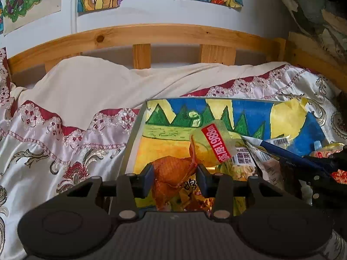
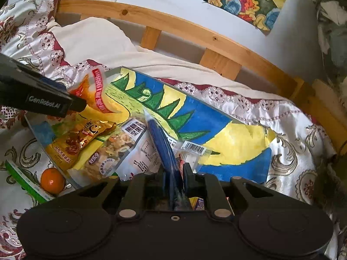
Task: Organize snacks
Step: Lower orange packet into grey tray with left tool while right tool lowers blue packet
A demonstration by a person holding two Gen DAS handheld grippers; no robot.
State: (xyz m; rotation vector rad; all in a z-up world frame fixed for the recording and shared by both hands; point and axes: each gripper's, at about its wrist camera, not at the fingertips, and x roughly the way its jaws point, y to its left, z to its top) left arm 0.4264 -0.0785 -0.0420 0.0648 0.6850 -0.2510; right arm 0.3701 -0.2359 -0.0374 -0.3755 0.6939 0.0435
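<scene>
A clear tray (image 1: 138, 125) with a painted sheet under it lies on the bed; its rim also shows in the right wrist view (image 2: 151, 77). My left gripper (image 1: 175, 178) is shut on an orange-yellow snack bag (image 1: 171, 173) with a red label, held over the tray; the bag also shows in the right wrist view (image 2: 97, 93). My right gripper (image 2: 174, 178) is shut on a blue snack packet (image 2: 162, 145), edge-on, over the tray; the packet also shows in the left wrist view (image 1: 288, 153). Other packets lie in the tray: a gold one (image 2: 73, 143) and a nut mix (image 2: 112, 151).
An orange (image 2: 52, 180) and a green-white box (image 2: 23, 178) lie on the patterned bedspread (image 1: 54, 140) beside the tray. A wooden bed rail (image 1: 141, 34) and a wall with drawings stand behind. A cream pillow (image 1: 97, 82) lies at the back.
</scene>
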